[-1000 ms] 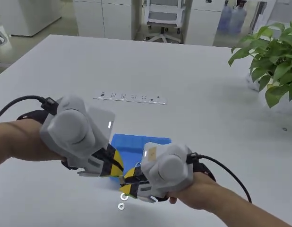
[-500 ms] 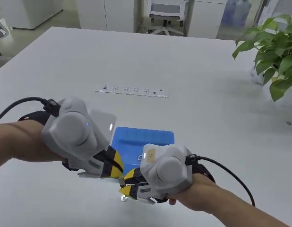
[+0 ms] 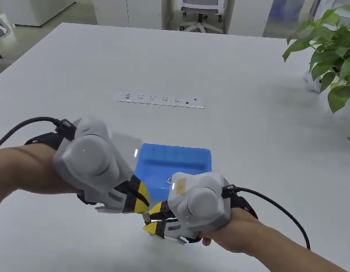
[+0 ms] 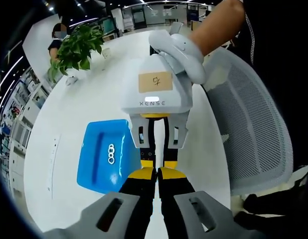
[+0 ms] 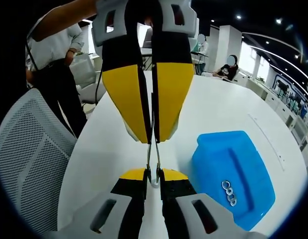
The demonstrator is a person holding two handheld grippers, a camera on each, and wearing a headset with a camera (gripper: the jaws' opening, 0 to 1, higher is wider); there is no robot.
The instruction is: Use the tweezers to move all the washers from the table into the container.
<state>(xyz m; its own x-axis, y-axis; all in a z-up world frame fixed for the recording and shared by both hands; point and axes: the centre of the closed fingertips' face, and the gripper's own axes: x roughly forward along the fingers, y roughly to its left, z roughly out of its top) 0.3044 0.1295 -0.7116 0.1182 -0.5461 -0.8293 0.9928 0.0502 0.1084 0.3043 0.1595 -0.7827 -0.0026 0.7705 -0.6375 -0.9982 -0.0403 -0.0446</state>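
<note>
Centre frame: left gripper [image 5: 153,137] clamping the tweezers [image 5: 154,157] | right gripper [image 5: 154,178] pinching them too | lower right: three washers [image 5: 229,191] lying in blue container [image 5: 243,159]

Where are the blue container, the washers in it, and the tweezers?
Blue container [image 3: 180,160], head view: bare floor near its far wall.
Washers [image 5: 229,192], right gripper view: middle one of the row in the container.
Tweezers [image 5: 153,155], right gripper view: exposed thin metal legs.

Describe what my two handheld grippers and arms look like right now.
Both the left gripper and right gripper have rounded light-grey housings, black jaws tipped yellow, black cables. The right one bears a tan handwritten label. Bare forearms, dark wrist straps.
</note>
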